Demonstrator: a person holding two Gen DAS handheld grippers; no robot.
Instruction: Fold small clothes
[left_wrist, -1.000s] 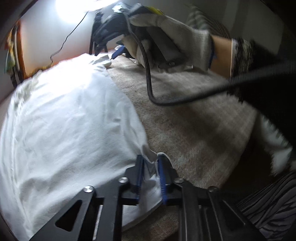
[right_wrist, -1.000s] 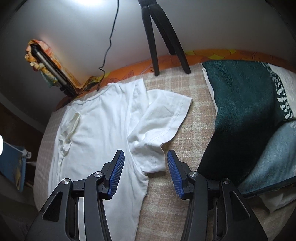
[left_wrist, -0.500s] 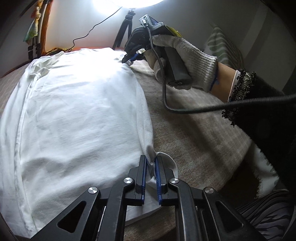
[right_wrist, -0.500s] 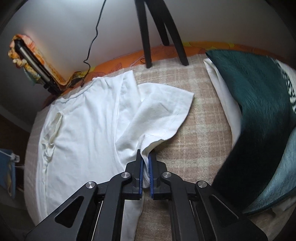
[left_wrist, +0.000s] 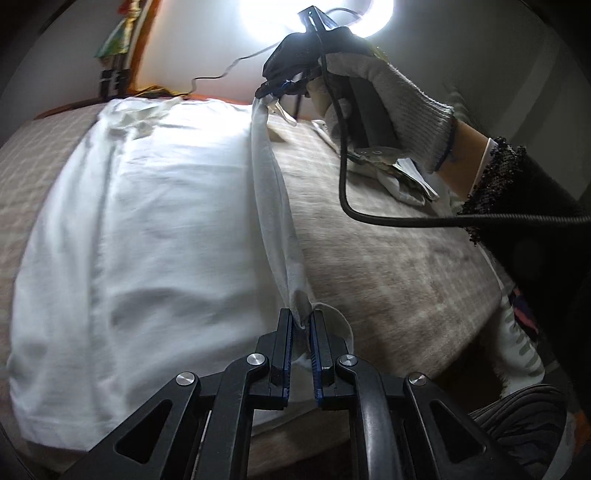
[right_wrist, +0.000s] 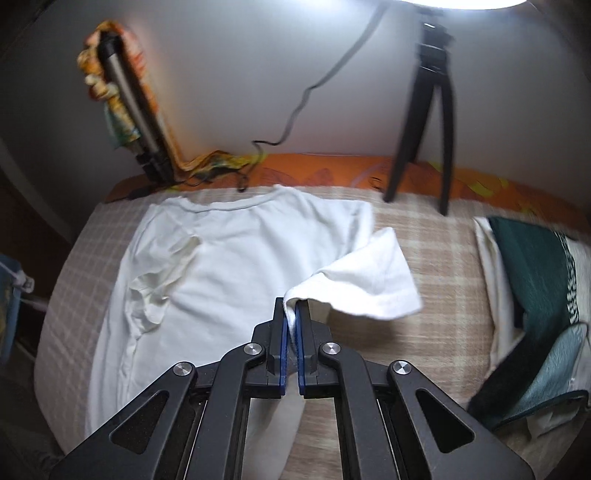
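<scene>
A white T-shirt (left_wrist: 147, 240) lies spread on a beige checked bed cover (left_wrist: 388, 258). My left gripper (left_wrist: 303, 325) is shut on the shirt's right side edge near the hem. My right gripper (right_wrist: 291, 314) is shut on the same side edge at the armpit below the sleeve (right_wrist: 373, 284), which hangs lifted off the bed. In the left wrist view the right gripper (left_wrist: 280, 86) shows far up, held by a gloved hand, with the shirt edge stretched taut between the two grippers. The shirt (right_wrist: 207, 266) also shows in the right wrist view, its left sleeve folded in.
A black tripod (right_wrist: 424, 110) stands at the far bed edge by the wall. A dark green blanket and pillows (right_wrist: 535, 295) lie at the right. A cable (left_wrist: 406, 218) runs from the right gripper. An orange sheet (right_wrist: 332, 171) edges the bed.
Both grippers shut on the shirt's right edge, then lifted it. The edge now hangs taut between them and the right sleeve has risen off the bed.
</scene>
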